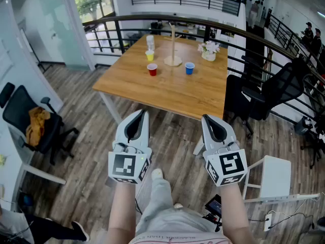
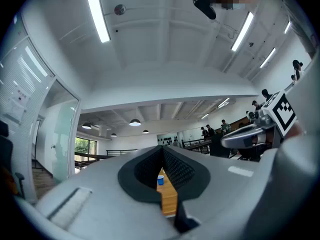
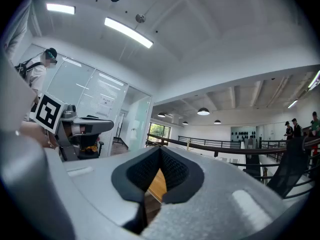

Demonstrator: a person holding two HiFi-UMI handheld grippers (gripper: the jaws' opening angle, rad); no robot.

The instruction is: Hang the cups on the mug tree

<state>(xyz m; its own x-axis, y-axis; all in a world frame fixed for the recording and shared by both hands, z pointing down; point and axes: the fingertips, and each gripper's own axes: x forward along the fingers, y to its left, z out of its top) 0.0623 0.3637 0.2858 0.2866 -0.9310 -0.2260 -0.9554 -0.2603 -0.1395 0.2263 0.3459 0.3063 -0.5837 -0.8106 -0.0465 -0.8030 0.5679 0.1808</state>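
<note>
- Left gripper (image 1: 143,114) and right gripper (image 1: 205,118): jaws closed, empty (well short of the table (image 1: 167,93)).
- Red cup (image 1: 152,69), yellow cup (image 1: 150,55), blue cup (image 1: 189,68) standing near mug tree (image 1: 172,47).

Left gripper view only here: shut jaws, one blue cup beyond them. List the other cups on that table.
Observer: The head view shows a red cup and a yellow cup left of the mug tree. Your blue cup stands to its right.
Operator: Tell me whether any cup hangs on the tree.
Observer: None does. All three coloured cups stand upright on the wooden table, near the tree's base.
</note>
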